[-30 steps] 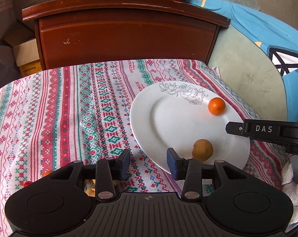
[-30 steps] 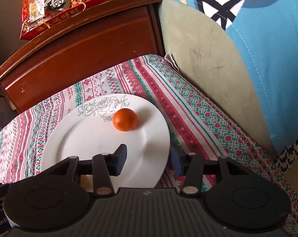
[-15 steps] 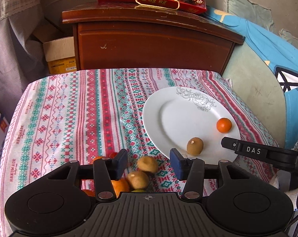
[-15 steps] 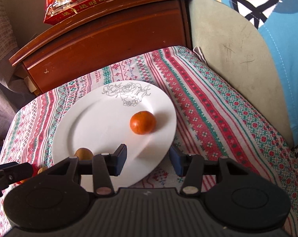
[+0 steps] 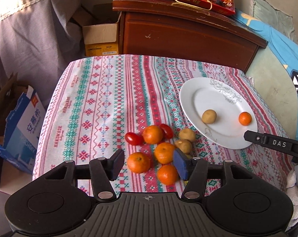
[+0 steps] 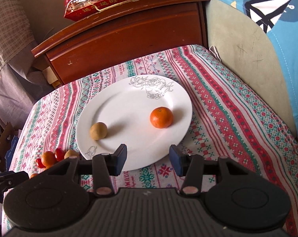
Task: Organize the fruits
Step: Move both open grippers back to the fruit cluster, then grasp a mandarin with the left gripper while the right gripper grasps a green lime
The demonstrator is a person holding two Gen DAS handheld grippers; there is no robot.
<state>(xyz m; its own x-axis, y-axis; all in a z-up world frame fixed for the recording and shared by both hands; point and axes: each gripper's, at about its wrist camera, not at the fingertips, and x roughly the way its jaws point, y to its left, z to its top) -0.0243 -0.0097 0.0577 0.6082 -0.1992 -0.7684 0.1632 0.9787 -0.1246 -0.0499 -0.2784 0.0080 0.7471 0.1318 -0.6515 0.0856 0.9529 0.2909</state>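
Plate (image 6: 113, 106) of white china with a drawn rose lies on the right part of the patterned tablecloth (image 5: 101, 102). It holds one mandarin (image 6: 161, 117) on its right side and one brown round fruit (image 6: 98, 131) on its left side, well apart. Left of the plate, on the cloth, four mandarins (image 5: 152, 134), two cherry tomatoes (image 5: 133, 138) and two more brown fruits (image 5: 186, 134) lie close together. The left gripper (image 5: 148, 164) hangs above this group with fingers apart, holding nothing. The right gripper (image 6: 148, 159) is over the near rim of the plate, fingers also apart. The far left cloth is bare; a wooden cabinet (image 5: 184, 37) stands behind the far edge.
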